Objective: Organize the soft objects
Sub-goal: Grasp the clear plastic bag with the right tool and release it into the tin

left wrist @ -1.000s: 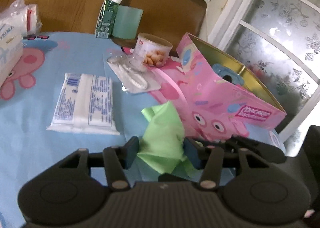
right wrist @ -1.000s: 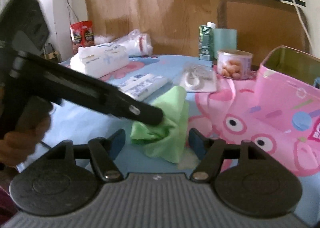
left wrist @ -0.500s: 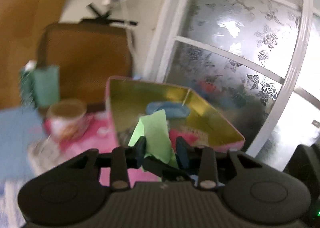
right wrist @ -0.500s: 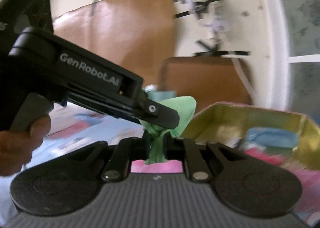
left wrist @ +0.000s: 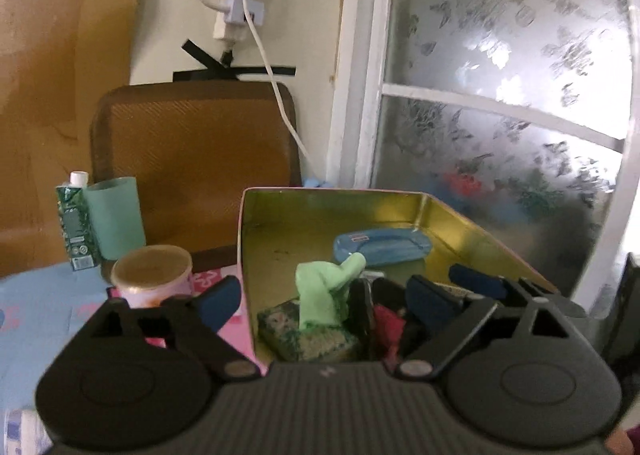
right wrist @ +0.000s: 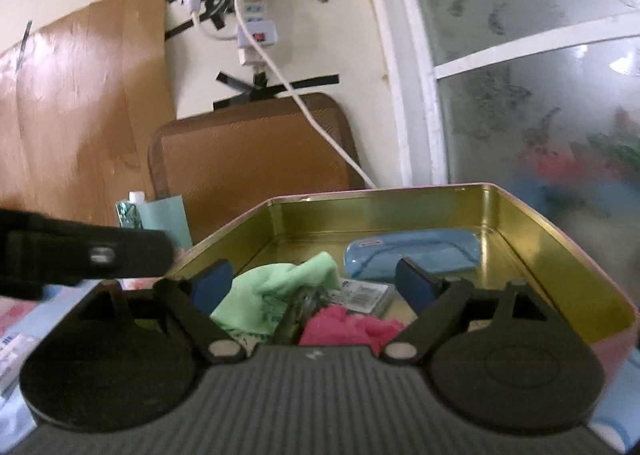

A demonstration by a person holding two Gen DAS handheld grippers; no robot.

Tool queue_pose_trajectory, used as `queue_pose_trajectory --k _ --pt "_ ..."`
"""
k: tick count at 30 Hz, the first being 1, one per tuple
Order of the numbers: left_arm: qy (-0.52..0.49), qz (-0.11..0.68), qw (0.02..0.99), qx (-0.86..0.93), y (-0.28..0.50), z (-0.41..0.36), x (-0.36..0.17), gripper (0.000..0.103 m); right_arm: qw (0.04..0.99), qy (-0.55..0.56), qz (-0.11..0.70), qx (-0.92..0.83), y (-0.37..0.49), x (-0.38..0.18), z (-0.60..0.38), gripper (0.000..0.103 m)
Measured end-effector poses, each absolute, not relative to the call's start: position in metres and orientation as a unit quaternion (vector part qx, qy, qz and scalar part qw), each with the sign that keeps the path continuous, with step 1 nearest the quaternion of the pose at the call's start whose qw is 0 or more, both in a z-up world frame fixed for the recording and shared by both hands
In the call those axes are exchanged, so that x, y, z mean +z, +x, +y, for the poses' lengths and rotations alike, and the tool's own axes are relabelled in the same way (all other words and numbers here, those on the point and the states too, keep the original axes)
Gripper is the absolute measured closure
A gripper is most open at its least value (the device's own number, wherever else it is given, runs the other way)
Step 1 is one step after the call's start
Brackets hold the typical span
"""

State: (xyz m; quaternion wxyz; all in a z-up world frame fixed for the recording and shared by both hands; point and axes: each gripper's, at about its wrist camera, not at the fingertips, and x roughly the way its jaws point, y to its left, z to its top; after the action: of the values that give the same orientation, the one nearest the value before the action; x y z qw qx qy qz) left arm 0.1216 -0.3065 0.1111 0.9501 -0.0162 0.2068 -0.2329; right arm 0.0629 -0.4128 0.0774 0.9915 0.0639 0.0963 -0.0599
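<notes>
So I'm hovering both grippers over the open tin point(right wrist: 520, 223) and the left gripper point(left wrist: 326, 301) and right gripper point(right wrist: 312, 281) are both spreading their jaws wide, gripping nothing at all. The green cloth point(right wrist: 276, 287) is sitting loose inside the tin, draped over a speckled sponge point(left wrist: 308, 339), just beside a pink cloth point(right wrist: 348, 329) and near a blue pouch point(right wrist: 412, 253) at the back. I'm also seeing a snack cup point(left wrist: 152, 275) sitting left of the tin on the table.
</notes>
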Motion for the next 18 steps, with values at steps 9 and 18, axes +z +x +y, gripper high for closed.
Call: queue_pose_trajectory --k 9,18 --pt "-0.062 0.211 0.957 -0.191 0.071 -0.205 0.087 0.013 0.998 0.014 0.052 0.026 0.037 0.082 -0.352 0.027" --pt "-0.155 0.267 0.932 -0.189 0.061 -0.134 0.056 0.064 0.967 -0.062 0.172 0.179 0.090 0.077 -0.259 0.063"
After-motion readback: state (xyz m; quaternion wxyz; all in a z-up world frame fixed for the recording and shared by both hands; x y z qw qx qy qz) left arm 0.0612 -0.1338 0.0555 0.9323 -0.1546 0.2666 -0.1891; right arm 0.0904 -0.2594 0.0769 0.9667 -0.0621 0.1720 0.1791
